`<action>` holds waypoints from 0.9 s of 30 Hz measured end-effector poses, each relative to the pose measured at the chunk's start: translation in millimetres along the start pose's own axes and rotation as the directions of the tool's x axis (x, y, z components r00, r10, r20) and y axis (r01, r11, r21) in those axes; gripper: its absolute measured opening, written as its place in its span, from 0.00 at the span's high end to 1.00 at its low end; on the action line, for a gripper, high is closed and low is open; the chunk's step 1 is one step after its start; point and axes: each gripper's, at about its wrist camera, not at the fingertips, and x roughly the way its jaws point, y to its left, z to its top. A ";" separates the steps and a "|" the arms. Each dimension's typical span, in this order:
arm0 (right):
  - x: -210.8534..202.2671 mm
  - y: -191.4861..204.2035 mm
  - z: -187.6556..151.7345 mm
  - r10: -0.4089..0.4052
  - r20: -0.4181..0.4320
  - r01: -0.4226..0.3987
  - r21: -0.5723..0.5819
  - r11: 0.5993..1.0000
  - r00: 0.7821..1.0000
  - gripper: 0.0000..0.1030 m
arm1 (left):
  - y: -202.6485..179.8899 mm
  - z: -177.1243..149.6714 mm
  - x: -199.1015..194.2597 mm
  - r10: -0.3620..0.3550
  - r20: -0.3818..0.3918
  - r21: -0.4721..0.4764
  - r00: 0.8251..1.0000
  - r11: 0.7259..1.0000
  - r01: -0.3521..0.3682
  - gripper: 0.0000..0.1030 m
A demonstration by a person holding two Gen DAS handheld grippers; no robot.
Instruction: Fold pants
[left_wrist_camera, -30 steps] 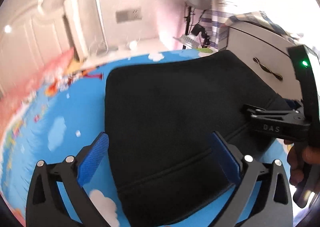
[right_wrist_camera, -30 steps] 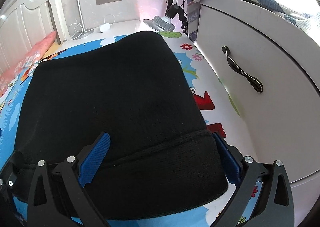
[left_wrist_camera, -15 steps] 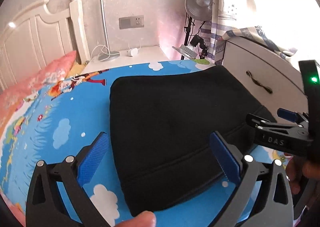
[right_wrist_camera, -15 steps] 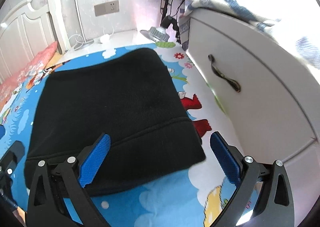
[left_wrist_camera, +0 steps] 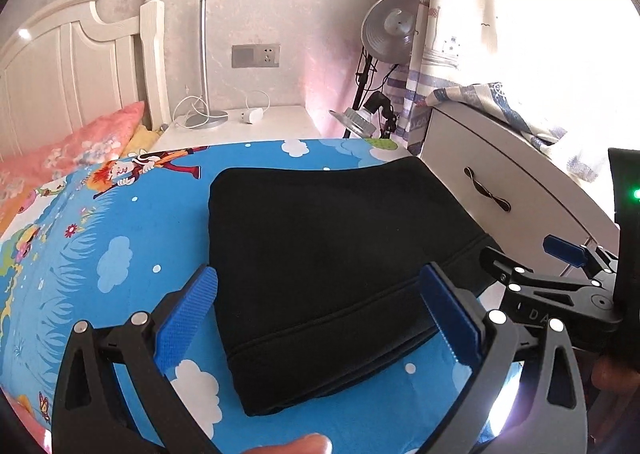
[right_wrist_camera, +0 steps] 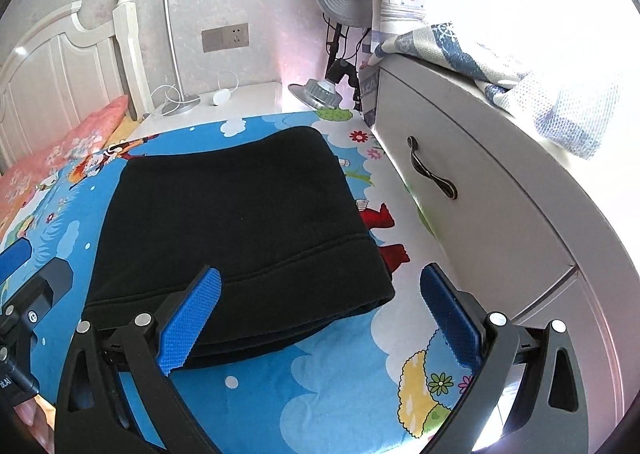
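Observation:
The black pants (left_wrist_camera: 332, 254) lie folded into a flat rectangle on the blue cartoon bedsheet (left_wrist_camera: 120, 238); they also show in the right wrist view (right_wrist_camera: 240, 222). My left gripper (left_wrist_camera: 320, 314) is open and empty, above the near hem and clear of the cloth. My right gripper (right_wrist_camera: 320, 314) is open and empty, above the near right corner of the pants. The right gripper also shows at the right edge of the left wrist view (left_wrist_camera: 560, 286), and the left gripper at the left edge of the right wrist view (right_wrist_camera: 24, 294).
A white drawer unit (right_wrist_camera: 480, 206) with a dark handle stands close along the bed's right side, a checked cloth (right_wrist_camera: 520, 74) on top. A white nightstand (left_wrist_camera: 240, 122) with a lamp, a fan (left_wrist_camera: 388, 30), a pink pillow (left_wrist_camera: 68, 150) and the headboard lie beyond.
Both grippers have drawn back and up from the pants, which now look smaller and lie untouched. Both stayed open.

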 end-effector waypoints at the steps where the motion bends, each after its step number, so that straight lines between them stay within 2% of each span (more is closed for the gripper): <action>1: -0.8 0.0 0.4 0.000 0.003 0.000 0.000 1.000 1.000 0.06 | 0.4 -0.2 -0.2 0.002 -0.001 -0.001 1.000 1.000 -0.002 0.02; 12: -2.0 3.5 -0.9 0.003 0.003 -0.003 -0.009 1.000 1.000 0.06 | 9.5 -4.3 5.6 -0.014 -0.032 -0.037 0.999 0.999 0.013 0.02; 16: -1.4 3.3 -1.3 0.003 0.001 -0.003 -0.009 1.000 1.000 0.06 | 10.7 -4.0 5.4 0.009 -0.021 -0.034 1.000 0.999 -0.010 0.02; 27: -0.9 3.9 -2.4 0.004 -0.001 -0.004 -0.010 1.000 1.000 0.06 | 4.5 -4.5 4.6 -0.002 -0.016 -0.018 1.000 1.000 0.002 0.02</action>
